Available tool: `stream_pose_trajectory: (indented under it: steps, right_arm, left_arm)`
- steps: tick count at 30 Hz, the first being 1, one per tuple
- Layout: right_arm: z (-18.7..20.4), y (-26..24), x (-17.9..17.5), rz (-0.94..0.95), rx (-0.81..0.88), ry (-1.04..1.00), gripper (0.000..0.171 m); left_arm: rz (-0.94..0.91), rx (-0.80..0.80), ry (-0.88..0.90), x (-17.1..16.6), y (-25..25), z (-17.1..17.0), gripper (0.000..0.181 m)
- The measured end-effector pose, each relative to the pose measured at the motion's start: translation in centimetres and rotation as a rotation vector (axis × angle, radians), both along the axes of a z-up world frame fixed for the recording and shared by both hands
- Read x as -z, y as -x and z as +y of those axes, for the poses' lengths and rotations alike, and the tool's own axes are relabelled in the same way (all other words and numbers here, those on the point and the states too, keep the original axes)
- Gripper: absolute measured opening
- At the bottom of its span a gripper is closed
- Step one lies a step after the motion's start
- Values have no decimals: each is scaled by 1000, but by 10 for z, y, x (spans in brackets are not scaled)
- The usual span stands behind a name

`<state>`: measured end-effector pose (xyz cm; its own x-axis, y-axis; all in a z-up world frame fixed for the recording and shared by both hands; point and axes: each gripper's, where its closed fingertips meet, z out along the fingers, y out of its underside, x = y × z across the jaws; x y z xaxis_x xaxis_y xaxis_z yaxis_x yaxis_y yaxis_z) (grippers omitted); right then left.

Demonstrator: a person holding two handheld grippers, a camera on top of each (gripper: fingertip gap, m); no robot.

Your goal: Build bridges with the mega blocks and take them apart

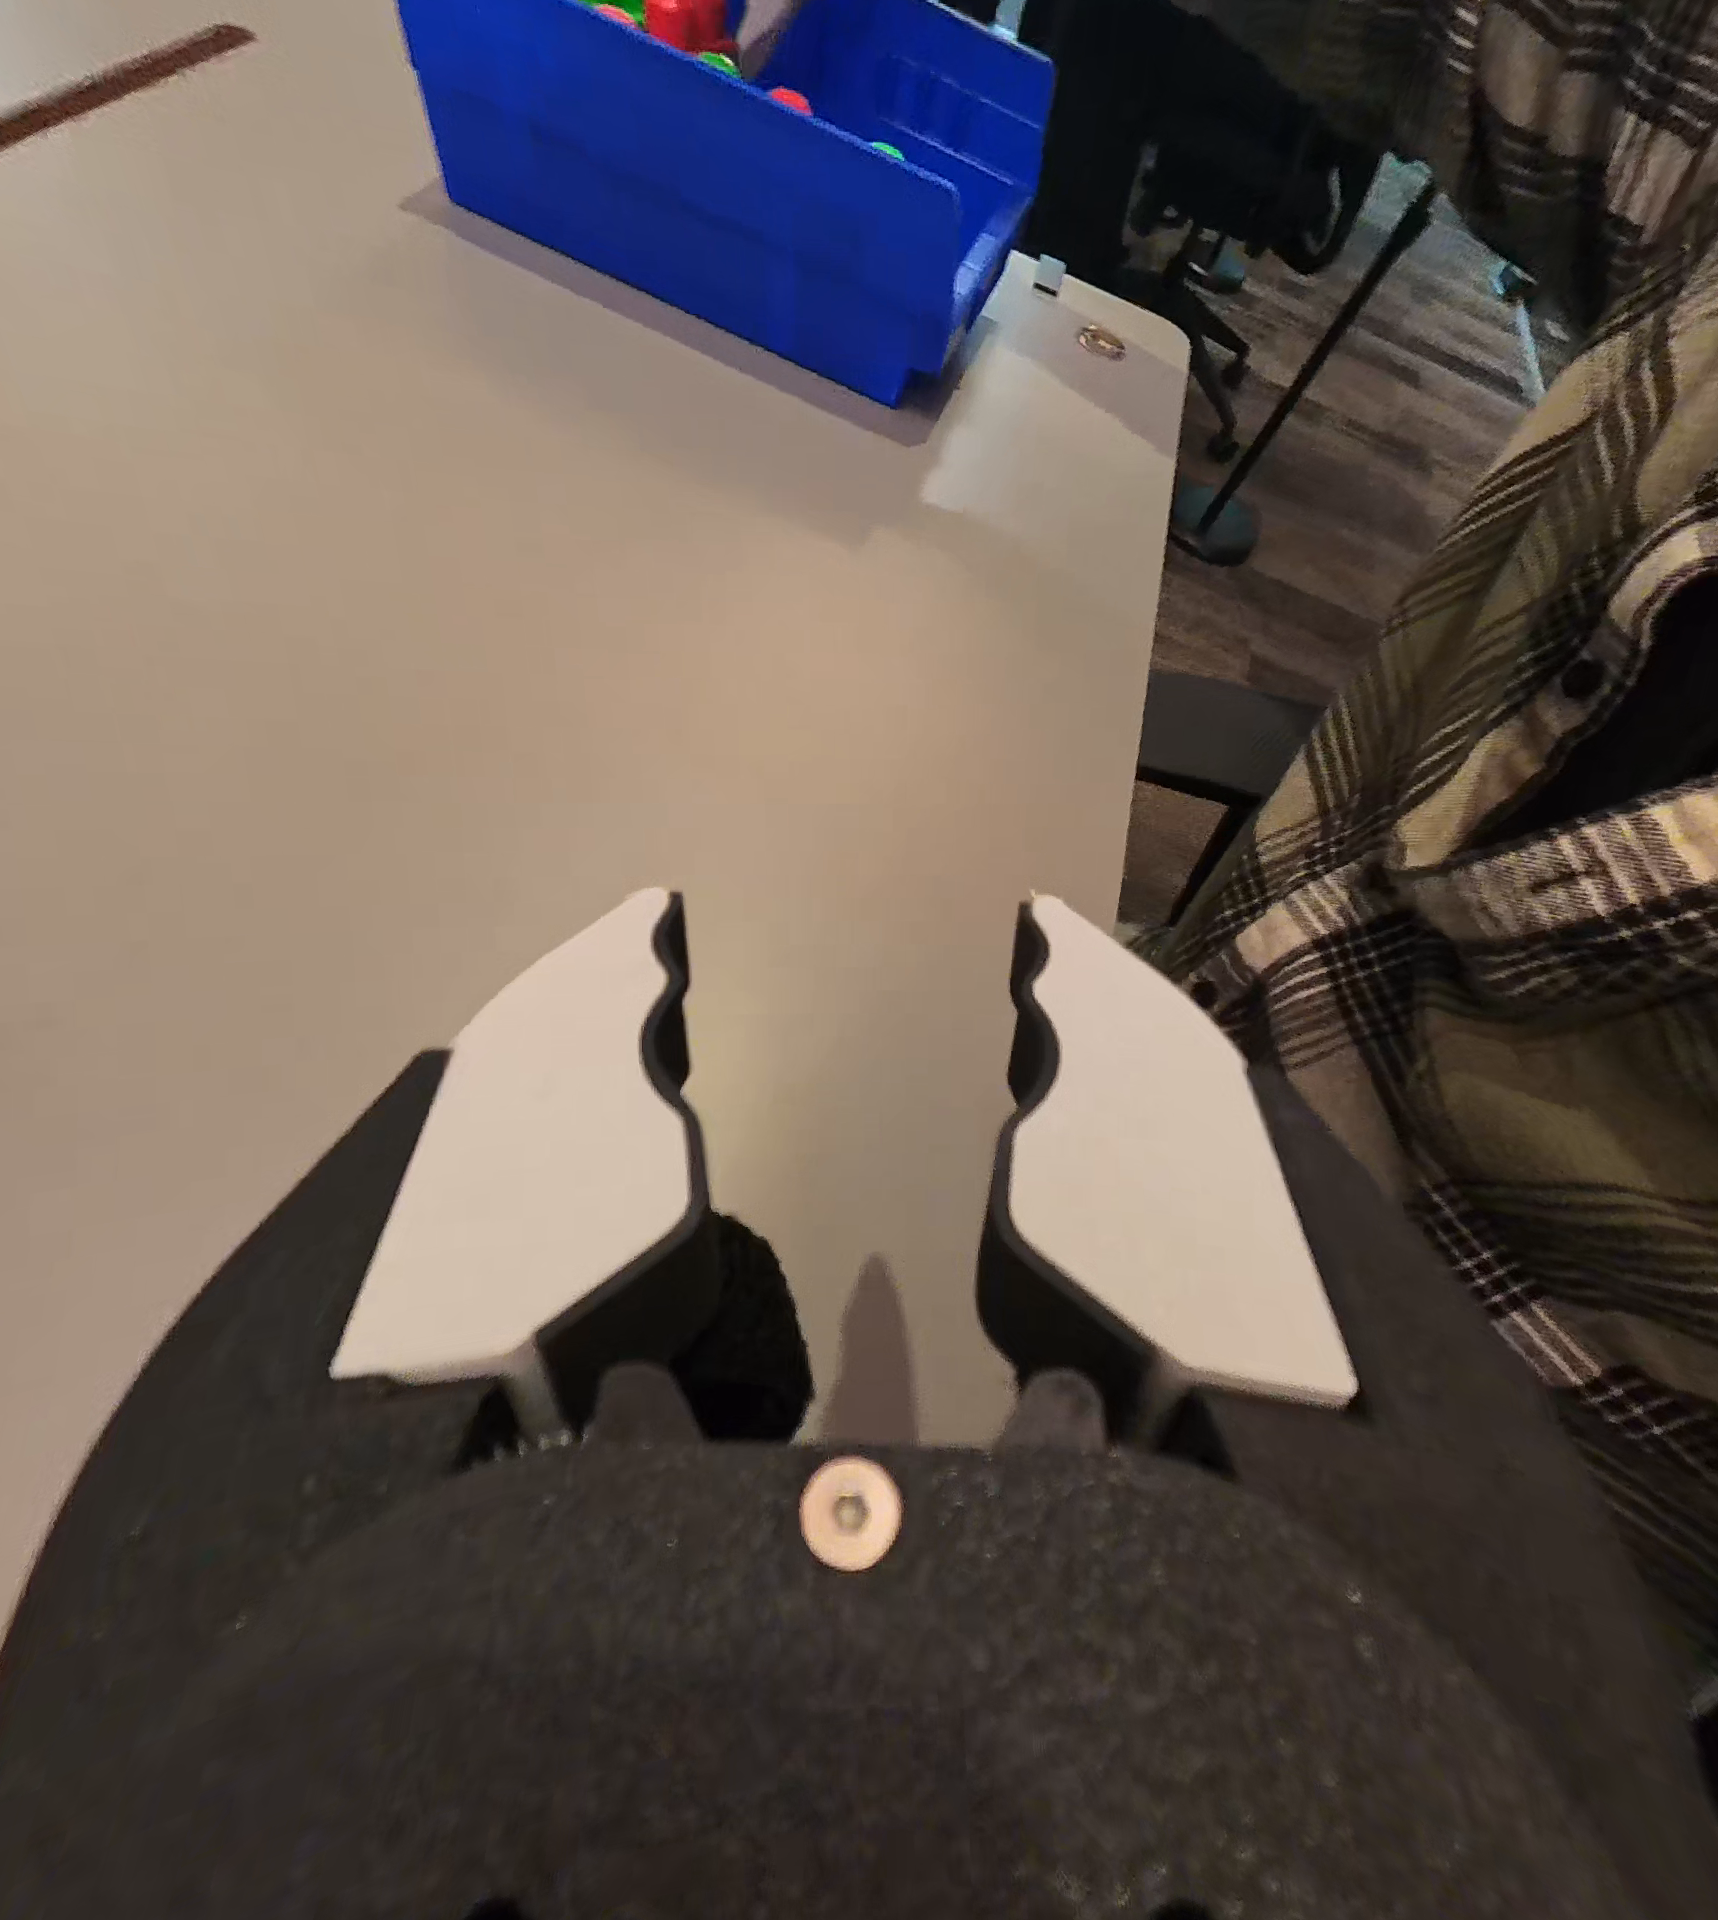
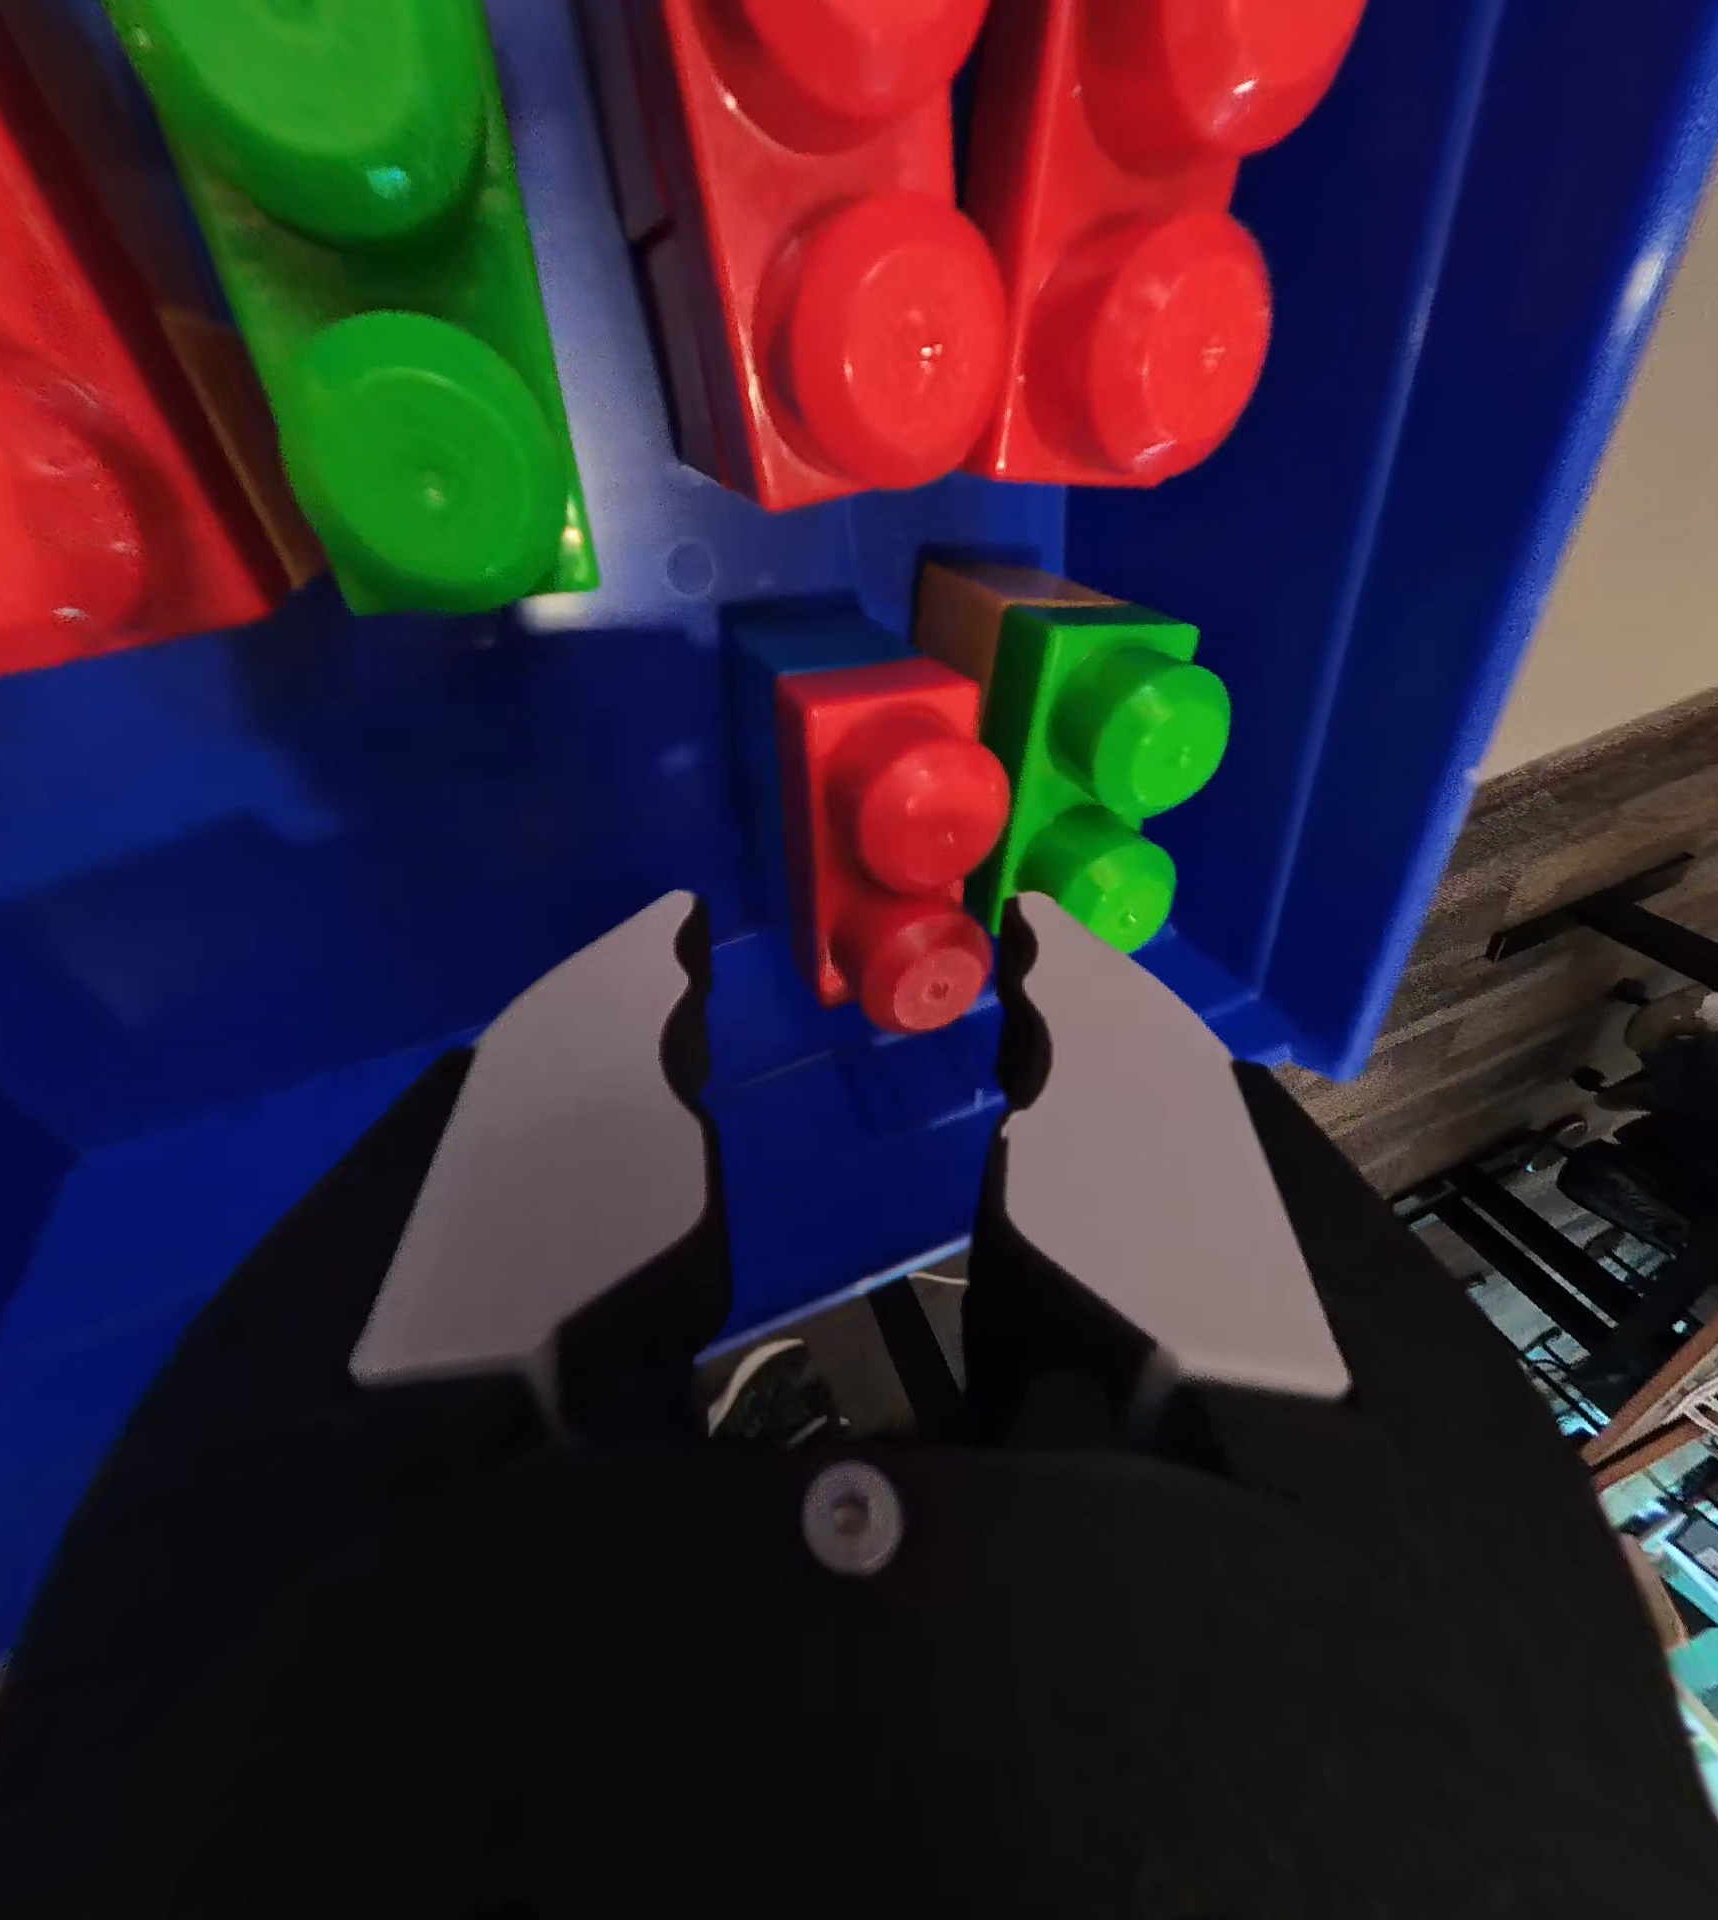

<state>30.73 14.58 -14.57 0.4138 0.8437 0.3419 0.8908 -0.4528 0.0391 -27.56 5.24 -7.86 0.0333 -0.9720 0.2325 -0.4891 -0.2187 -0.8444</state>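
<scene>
In the right wrist view my right gripper is open inside the blue bin, its fingertips just short of a small red two-stud block with a small green two-stud block beside it on the right. Larger red blocks and a large green block lie farther in the bin. In the left wrist view my left gripper is open and empty above the bare grey table. The blue bin with red and green blocks stands far ahead of it.
The table's right edge runs close to my left gripper. A person in a plaid shirt stands just past that edge. A dark strip crosses the table at the far left. Chairs and stands are on the floor beyond.
</scene>
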Motion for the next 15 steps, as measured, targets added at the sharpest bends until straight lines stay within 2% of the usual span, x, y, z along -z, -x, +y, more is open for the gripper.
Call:
stream_pose_trajectory:
  steps: [3,6,7,11,15]
  right_arm:
    - [-1,9,-28,91,72,-87,68]
    - [-4,22,-70,169,145,-224,78]
    - [-7,30,-85,202,180,-261,87]
    - [-24,84,-139,352,221,-405,91]
    - [-45,179,-160,590,196,-450,95]
  left_arm:
    - [-34,-81,-27,-7,17,10,61]
    - [-53,-214,-106,-18,54,25,61]
    - [-50,-275,-137,-21,73,32,62]
    - [-21,-603,-184,-32,176,73,63]
    - [55,-826,-201,-33,275,109,63]
